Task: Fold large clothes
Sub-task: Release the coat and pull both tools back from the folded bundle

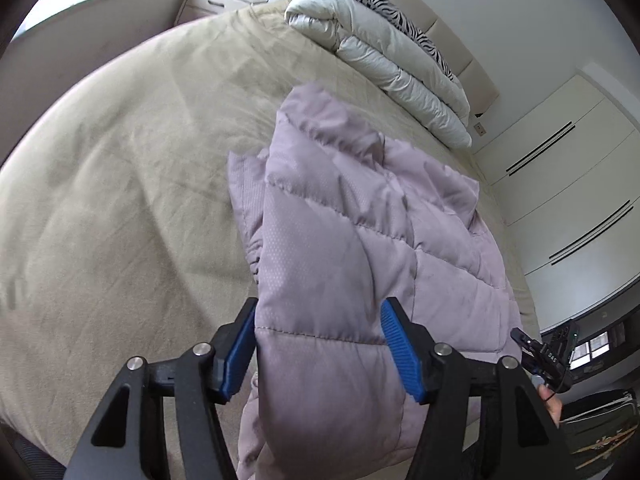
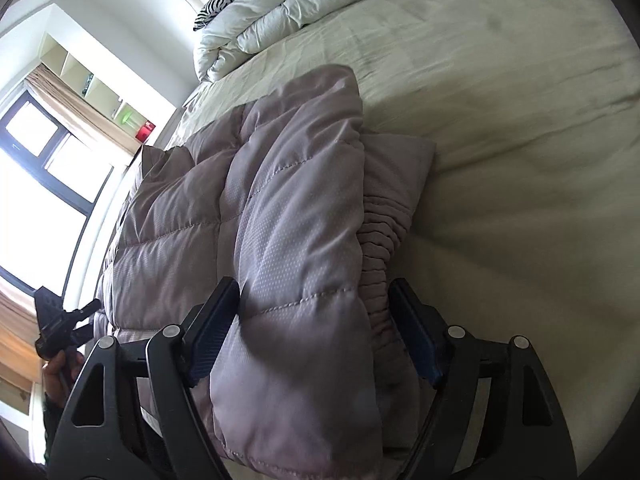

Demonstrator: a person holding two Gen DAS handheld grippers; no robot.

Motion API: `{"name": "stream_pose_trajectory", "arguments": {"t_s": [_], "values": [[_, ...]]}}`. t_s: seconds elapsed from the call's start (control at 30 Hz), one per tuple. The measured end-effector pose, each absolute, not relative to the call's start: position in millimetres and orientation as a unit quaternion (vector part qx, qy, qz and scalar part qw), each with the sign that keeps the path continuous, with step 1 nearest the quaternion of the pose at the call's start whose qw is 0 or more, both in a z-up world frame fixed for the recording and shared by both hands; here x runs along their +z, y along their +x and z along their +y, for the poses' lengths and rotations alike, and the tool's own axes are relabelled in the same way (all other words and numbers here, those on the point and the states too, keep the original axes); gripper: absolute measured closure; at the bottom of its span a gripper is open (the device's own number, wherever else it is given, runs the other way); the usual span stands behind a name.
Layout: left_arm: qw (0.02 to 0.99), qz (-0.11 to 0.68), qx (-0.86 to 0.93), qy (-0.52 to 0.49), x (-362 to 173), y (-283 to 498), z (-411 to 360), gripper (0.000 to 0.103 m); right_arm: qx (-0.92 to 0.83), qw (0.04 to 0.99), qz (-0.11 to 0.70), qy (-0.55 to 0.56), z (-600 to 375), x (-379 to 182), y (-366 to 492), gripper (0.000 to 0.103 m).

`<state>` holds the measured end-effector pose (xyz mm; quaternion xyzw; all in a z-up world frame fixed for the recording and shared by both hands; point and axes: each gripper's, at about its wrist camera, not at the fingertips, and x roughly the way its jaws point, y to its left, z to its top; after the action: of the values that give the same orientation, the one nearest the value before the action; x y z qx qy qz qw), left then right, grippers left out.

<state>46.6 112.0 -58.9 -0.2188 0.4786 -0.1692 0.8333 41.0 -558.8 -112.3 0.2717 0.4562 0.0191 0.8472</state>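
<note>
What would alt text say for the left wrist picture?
A folded lilac puffer jacket lies on a beige bed, one end between the open blue-padded fingers of the left gripper. A rolled white duvet sits near the headboard.

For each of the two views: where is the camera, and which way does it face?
Left wrist: on the left gripper, looking down over the purple jacket on the bed; part of a hand shows.
Right wrist: on the right gripper, looking down at the jacket, window beyond; a hand shows.
Shared: jacket, bed, white duvet.
</note>
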Motion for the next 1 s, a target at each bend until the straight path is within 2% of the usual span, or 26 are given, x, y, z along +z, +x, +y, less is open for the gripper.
{"name": "stream_pose_trajectory", "arguments": {"t_s": [0.1, 0.13, 0.23, 0.33, 0.37, 0.5, 0.6, 0.7, 0.87, 1.0], "values": [[0.888, 0.409, -0.137, -0.159, -15, 22, 107, 0.013, -0.028, 0.877, 0.432, 0.210, -549, -87, 23, 0.027], [0.905, 0.384, -0.122, -0.132, -1, 13, 104, 0.000, -0.045, 0.888, 0.419, 0.185, -544, -77, 16, 0.026], [0.941, 0.317, -0.091, -0.070, 35, -9, 92, 0.000, -0.092, 0.914, 0.370, 0.135, -532, -49, -1, 0.020], [0.957, 0.281, -0.065, -0.033, 61, -25, 77, 0.000, -0.111, 0.935, 0.307, 0.136, -524, -19, -12, 0.013], [0.961, 0.268, -0.062, -0.024, 69, -30, 71, 0.000, -0.112, 0.940, 0.289, 0.140, -525, -9, -15, 0.007], [0.979, 0.205, -0.006, 0.020, 97, -58, 47, 0.000, -0.145, 0.958, 0.224, 0.109, -508, 30, -24, 0.001], [0.978, 0.186, 0.064, 0.070, 109, -70, 25, 0.000, -0.164, 0.963, 0.206, 0.057, -485, 58, -29, 0.001], [0.976, 0.214, 0.026, 0.041, 117, -70, 21, 0.000, -0.154, 0.968, 0.193, 0.041, -468, 88, -40, 0.000], [0.962, 0.273, -0.004, 0.015, 106, -68, 4, 0.000, -0.146, 0.965, 0.216, 0.039, -439, 118, -45, 0.000], [0.950, 0.312, -0.020, 0.008, 86, -70, -9, 0.000, -0.128, 0.960, 0.241, 0.062, -419, 116, -45, 0.000]]}}
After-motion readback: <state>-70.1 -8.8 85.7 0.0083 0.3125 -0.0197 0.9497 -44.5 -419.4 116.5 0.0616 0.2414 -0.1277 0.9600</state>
